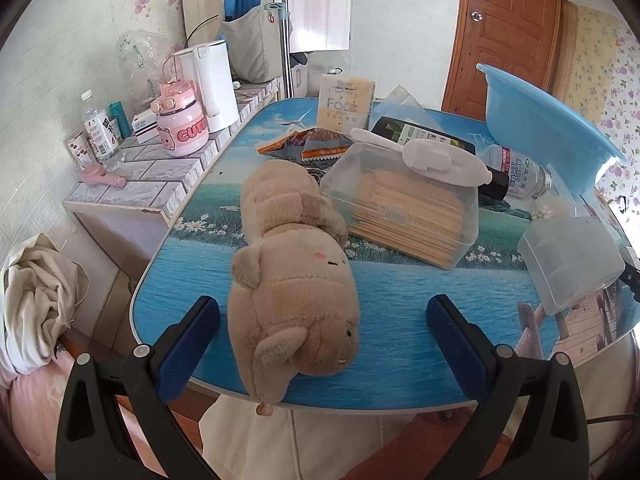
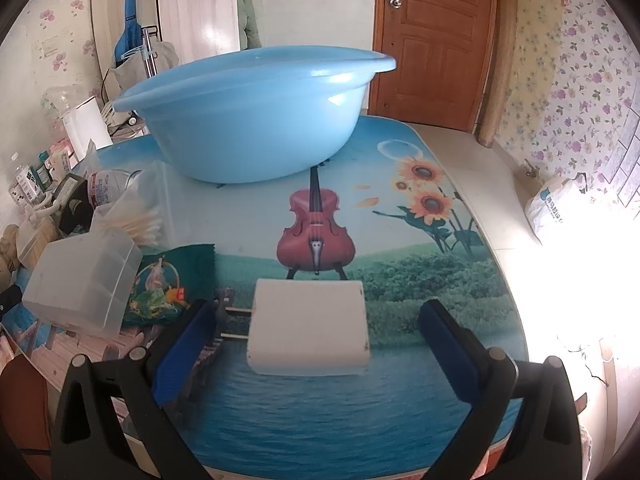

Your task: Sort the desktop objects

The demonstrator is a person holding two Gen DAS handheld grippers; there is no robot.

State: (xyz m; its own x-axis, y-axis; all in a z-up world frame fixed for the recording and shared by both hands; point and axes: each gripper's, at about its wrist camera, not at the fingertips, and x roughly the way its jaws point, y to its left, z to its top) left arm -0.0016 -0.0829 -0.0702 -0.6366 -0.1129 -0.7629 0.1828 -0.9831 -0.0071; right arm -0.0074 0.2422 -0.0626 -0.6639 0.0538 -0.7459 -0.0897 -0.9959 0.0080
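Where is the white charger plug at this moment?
In the right wrist view, the white charger plug lies on the table between the open right tongs, just below the printed violin, its two prongs pointing left toward the green snack packet.

Plush toy [image 1: 294, 280] at table [image 1: 400, 320] front edge, toothpick box [image 1: 404, 216] behind-right, basin [image 2: 256, 116] at back

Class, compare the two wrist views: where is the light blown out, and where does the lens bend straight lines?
Right wrist view: glare whitens the floor at right, past the table edge. Left wrist view: even light, sharp plush toy; fisheye curves the door. Both: dark corners.
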